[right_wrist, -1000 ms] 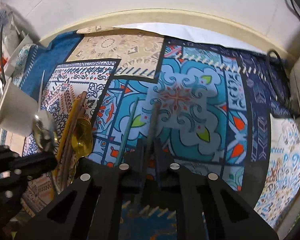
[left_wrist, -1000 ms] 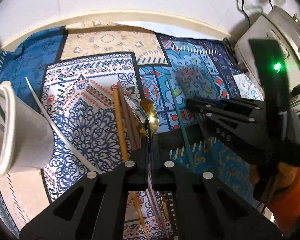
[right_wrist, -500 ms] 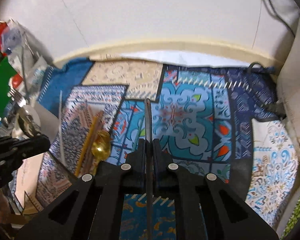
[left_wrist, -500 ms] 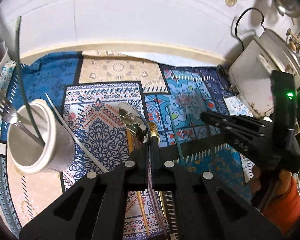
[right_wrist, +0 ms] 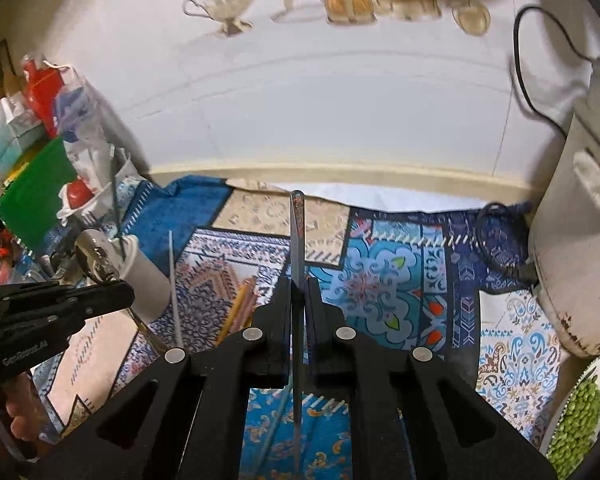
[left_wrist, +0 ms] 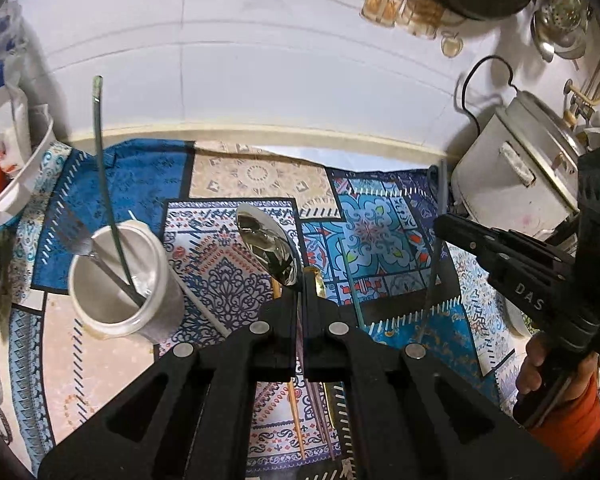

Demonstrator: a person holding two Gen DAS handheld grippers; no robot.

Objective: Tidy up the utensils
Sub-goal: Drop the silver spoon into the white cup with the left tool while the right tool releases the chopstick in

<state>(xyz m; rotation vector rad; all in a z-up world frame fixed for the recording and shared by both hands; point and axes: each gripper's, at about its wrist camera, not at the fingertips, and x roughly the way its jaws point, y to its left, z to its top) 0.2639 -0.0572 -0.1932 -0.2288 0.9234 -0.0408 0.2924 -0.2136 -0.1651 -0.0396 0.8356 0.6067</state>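
Both grippers loaded, white cup at lower left of the left wrist view.

Left gripper [left_wrist: 302,300] clamped on a steel spoon [left_wrist: 268,250], bowl end forward – cup [left_wrist: 120,280] just to its left, nearer this hand. Right gripper [right_wrist: 299,300] pinching a slim utensil handle [right_wrist: 297,240], long axis straight ahead. Fork [left_wrist: 76,240] and thin stick already inside the cup, likely crowding entry; chopsticks [right_wrist: 242,308] and gold spoon [left_wrist: 315,280] loose on the patterned mat [left_wrist: 228,292].

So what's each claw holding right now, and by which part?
Left claw: shiny silver metal spoon, gripped at the neck below the bowl. Right claw: slim dark patterned utensil handle, clamped along its shaft.
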